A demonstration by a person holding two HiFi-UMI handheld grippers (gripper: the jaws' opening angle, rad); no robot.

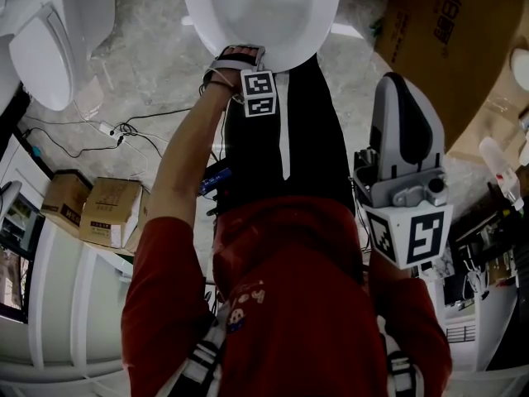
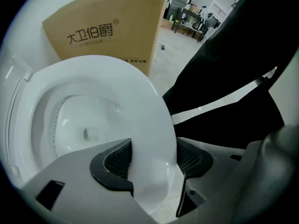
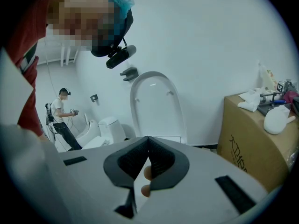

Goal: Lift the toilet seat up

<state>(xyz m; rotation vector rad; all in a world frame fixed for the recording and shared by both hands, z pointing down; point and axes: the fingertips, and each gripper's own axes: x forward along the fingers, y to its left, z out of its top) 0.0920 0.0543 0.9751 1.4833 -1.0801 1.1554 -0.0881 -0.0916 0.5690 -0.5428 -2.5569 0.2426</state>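
The left gripper (image 2: 154, 166) points steeply down, its wide-set jaws closed across the front rim of the toilet seat (image 2: 140, 92), one pad inside the ring over the bowl (image 2: 79, 120) and one outside. The seat is smooth and glossy and is held only at its edge, so it could slip from the pads during the lift and drop back. The right gripper (image 3: 147, 164), closed and empty, is held well apart from the seat.

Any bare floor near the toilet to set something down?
Bare floor between the toilet and the neighbouring toilet; a narrower strip toward the big cardboard box. Crowded: cables and small boxes lower left.
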